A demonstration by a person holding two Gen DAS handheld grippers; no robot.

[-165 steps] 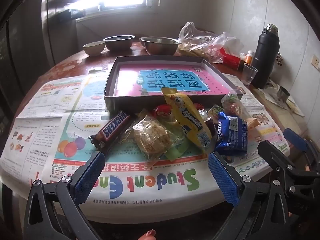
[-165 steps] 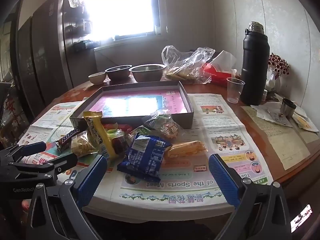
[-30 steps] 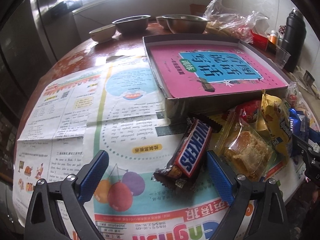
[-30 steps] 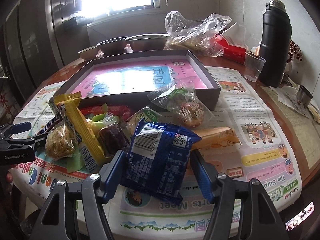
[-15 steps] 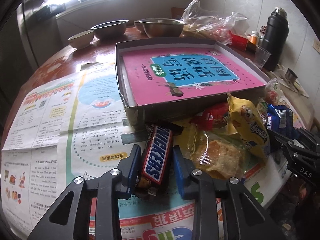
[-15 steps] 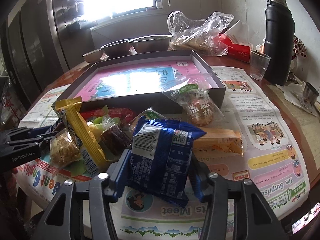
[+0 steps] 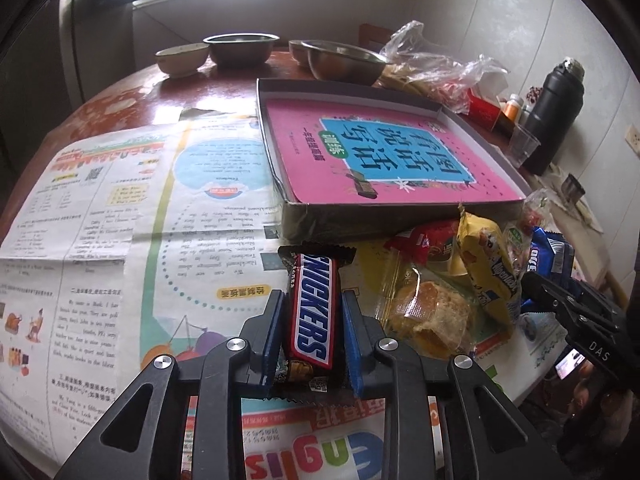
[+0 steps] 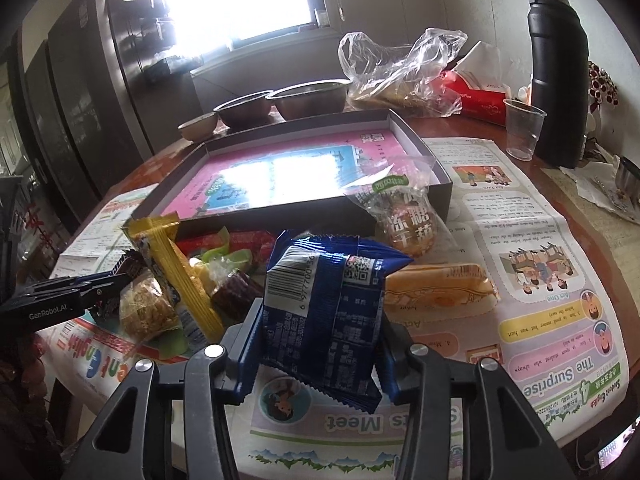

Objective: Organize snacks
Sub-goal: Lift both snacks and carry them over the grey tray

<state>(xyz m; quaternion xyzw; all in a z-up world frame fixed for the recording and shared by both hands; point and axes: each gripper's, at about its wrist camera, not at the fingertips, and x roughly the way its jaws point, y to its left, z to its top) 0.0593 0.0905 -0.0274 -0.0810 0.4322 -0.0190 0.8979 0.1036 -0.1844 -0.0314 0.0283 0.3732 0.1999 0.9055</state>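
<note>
On a round desk (image 7: 120, 92) covered with newspaper, the left hand-held gripper (image 7: 312, 336) is closing its blue pads on a Snickers bar (image 7: 314, 308), and the right hand-held gripper (image 8: 318, 344) is clamped on a blue snack packet (image 8: 328, 312). Both snacks sit just in front of a shallow box (image 7: 360, 220) that is lined with a pink book and holds no snacks yet. The sorting looks barely begun: a yellow wrapper (image 8: 176, 276), a clear-wrapped cake (image 7: 428, 312) and several other treats lie heaped beside the box.
</note>
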